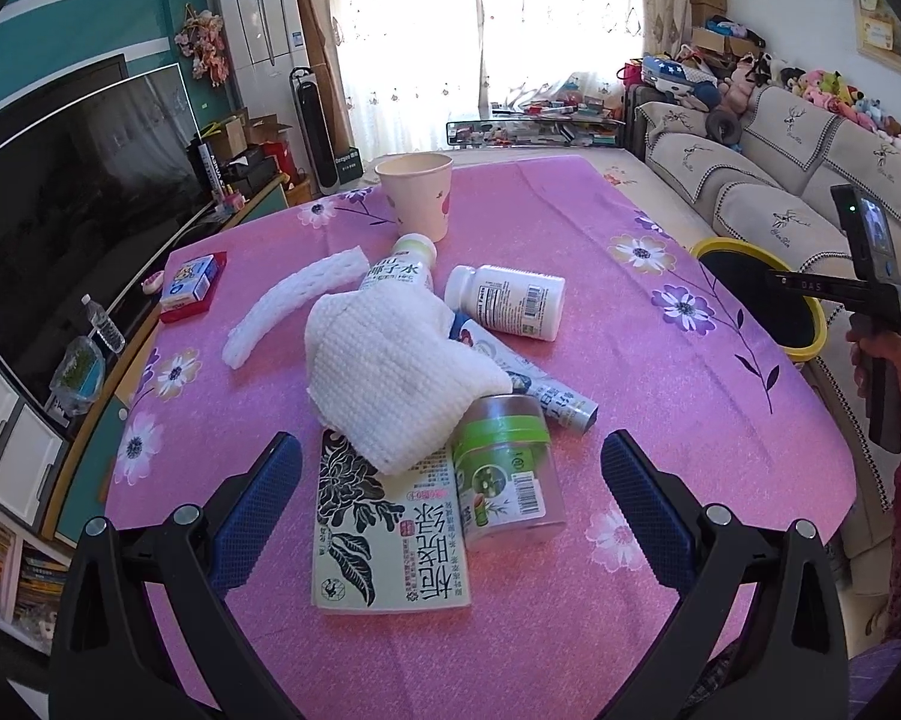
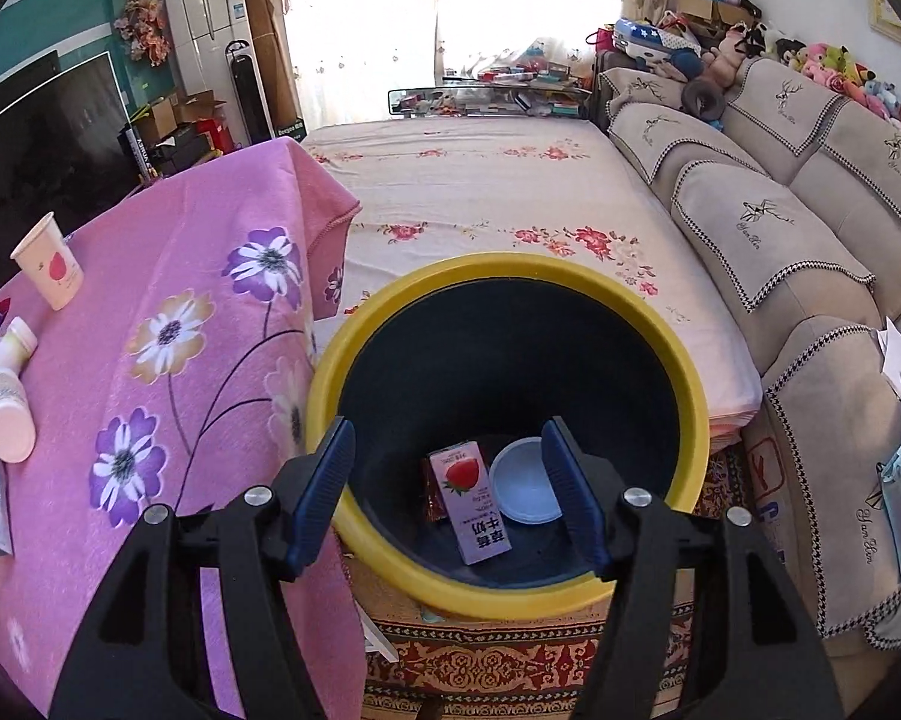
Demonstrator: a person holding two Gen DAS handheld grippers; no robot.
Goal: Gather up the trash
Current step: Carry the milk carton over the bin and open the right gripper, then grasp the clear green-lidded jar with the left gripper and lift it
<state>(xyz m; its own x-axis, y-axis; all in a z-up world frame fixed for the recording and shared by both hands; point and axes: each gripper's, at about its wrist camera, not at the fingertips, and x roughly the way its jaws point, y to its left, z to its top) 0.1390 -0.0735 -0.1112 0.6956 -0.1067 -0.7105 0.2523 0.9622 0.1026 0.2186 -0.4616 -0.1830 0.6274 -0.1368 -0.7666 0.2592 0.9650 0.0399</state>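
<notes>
My left gripper (image 1: 450, 444) hangs open over a heap of trash on the pink flowered tablecloth (image 1: 630, 360). The heap holds a white paper towel (image 1: 390, 360), a clear jar with a green label (image 1: 504, 474), a flat box with a black flower print (image 1: 384, 540), a white pill bottle (image 1: 507, 300), a tube (image 1: 552, 390), a coconut-water bottle (image 1: 399, 267) and a white foam net (image 1: 288, 306). My right gripper (image 2: 448, 427) stands open above the yellow-rimmed bin (image 2: 510, 267). A strawberry milk carton (image 2: 471, 495) and a blue lid (image 2: 525, 489) lie inside the bin, clear of the pads.
A pink paper cup (image 1: 415, 195) stands at the table's far side and a red and blue small box (image 1: 192, 285) lies at its left. A television (image 1: 60, 192) is to the left, a bed (image 2: 480, 192) and sofa cushions (image 2: 780, 240) behind and right of the bin.
</notes>
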